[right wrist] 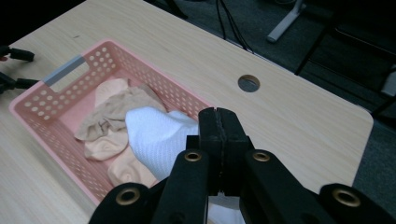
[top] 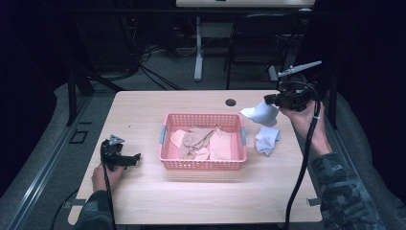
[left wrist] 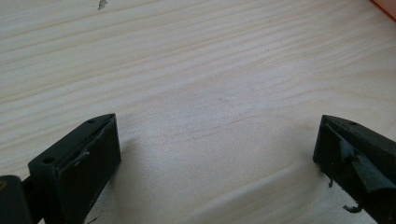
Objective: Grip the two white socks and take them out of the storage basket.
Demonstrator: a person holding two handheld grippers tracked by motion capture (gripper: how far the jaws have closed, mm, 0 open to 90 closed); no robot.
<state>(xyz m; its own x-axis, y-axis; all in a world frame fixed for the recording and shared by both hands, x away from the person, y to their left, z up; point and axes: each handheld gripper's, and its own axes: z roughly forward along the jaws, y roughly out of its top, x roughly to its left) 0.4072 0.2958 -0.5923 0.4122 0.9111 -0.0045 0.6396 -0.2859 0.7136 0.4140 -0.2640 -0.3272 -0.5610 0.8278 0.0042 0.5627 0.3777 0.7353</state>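
Room: dark floor with cables, a chair and a desk leg beyond the far edge of the light wooden table (top: 143,201).
Left hand (top: 106,176): at about 8 o'clock on the tabletop, forearm coming in from the near edge, sleeve dark and patterned, hand low on the wood.
Left gripper (top: 131,158): lies level just above the table, pointing toward 3 o'clock at the basket; in the left gripper view its two black jaws stand wide apart over bare wood grain with nothing between them.
Basket (top: 203,164): pink, perforated, at the table's centre; grey handle tabs on its short ends; apart from both grippers.
Basket contents: beige and peach socks (top: 201,143) lying crumpled on its floor.
Loose sock (top: 266,139): pale grey-white, flat on the table just beside the basket's right end, at about 3 o'clock.
White sock (top: 261,114): off the table, hanging in the air above the basket's far right corner, at about 1 o'clock.
Right gripper (top: 269,100): raised, pointing toward 9 o'clock; in the right gripper view its jaws are pressed together, pinching the white sock's edge.
Right hand (top: 306,120): lifted at 2 o'clock, wrist bent, cable trailing down to the near edge.
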